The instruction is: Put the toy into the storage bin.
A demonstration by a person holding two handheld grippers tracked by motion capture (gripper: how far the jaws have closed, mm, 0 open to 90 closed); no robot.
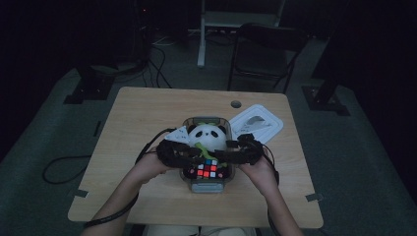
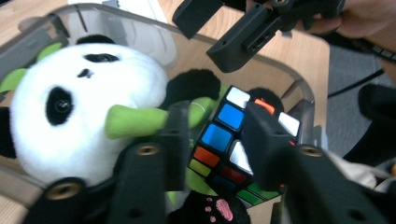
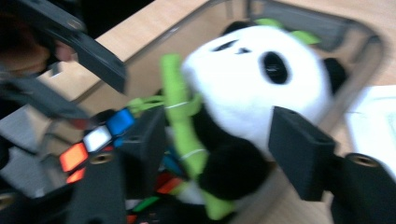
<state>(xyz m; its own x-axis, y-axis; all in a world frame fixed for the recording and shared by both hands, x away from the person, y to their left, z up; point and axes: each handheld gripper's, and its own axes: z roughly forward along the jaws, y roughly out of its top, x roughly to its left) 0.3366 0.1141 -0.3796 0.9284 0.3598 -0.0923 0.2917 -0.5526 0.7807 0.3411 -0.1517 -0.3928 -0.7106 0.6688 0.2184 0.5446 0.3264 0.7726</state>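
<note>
**Cube and panda in the bin, both grippers reaching in**

Cube (image 2: 233,140) lies in the near half of the clear bin (image 1: 193,185), tilted, pressed against the panda (image 1: 208,135) that takes up the far half. A green plush stalk (image 2: 135,120) runs across the panda's front towards the cube. The bin sits at mid-table (image 1: 147,113), with a white lid (image 1: 258,123) just beside it on the right.

The left gripper (image 1: 189,156) comes in from the left; in its own view the jaws stand apart on either side of the cube's upper corner, and no pad is seen pressing on it. The right gripper (image 1: 231,156) comes in from the right; its jaws are spread around the panda's dark arm and the stalk, gripping nothing as far as the blurred view tells.

The step in hand looks like taking a toy out of the bin. To do it well, each gripper should settle on one toy only: the left square to two flat faces of the cube, not a corner, and clear of the stalk; the right around the panda's body. The two heads are near each other over the bin, so lifting one at a time would avoid a clash.
</note>
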